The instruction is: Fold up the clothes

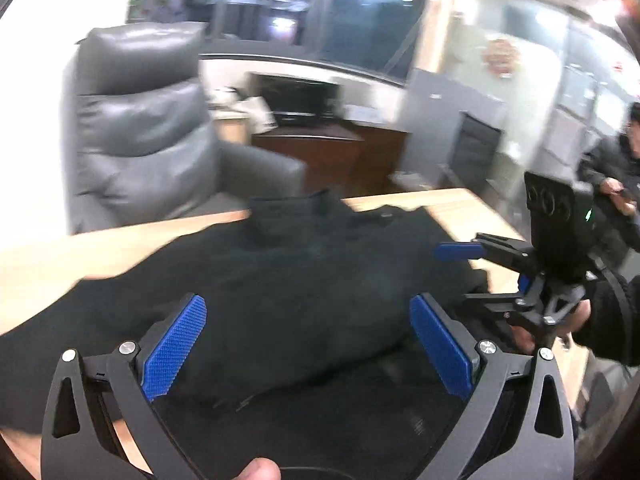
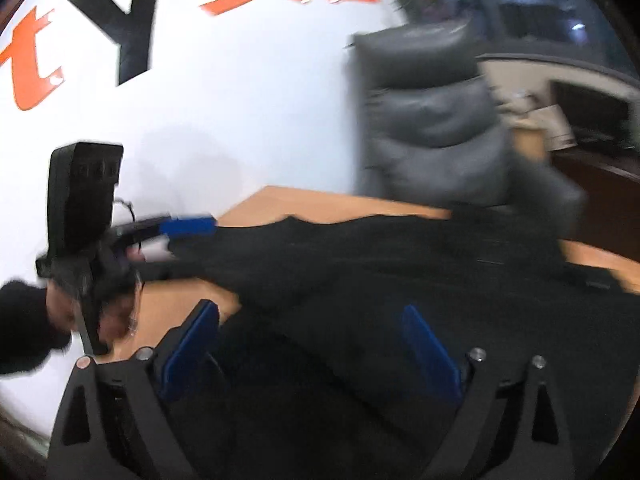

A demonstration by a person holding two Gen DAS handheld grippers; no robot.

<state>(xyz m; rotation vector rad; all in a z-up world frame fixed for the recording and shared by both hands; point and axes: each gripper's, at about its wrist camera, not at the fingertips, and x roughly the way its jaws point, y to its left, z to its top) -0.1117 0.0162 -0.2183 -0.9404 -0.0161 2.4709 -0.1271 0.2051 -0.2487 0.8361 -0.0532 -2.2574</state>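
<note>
A black garment [image 1: 304, 272] lies spread on a light wooden table [image 1: 60, 256], its collar at the far edge. My left gripper [image 1: 308, 340] hovers over the near part of the cloth, open, with nothing between its blue pads [image 1: 176, 344]. In the same view my right gripper [image 1: 466, 276] sits at the garment's right side, held by a hand in a dark sleeve. The right wrist view shows the garment [image 2: 400, 264] across the table [image 2: 320, 204]. There my right gripper [image 2: 312, 344] stands open above the cloth, and the left gripper [image 2: 176, 244] is at the cloth's left edge.
A grey leather armchair [image 1: 140, 128] stands just behind the table. Behind it are a dark wooden desk [image 1: 320, 148] with a monitor and large windows. A person [image 1: 616, 168] in a dark jacket stands at the far right. A white wall with big letters [image 2: 120, 32] is on the left.
</note>
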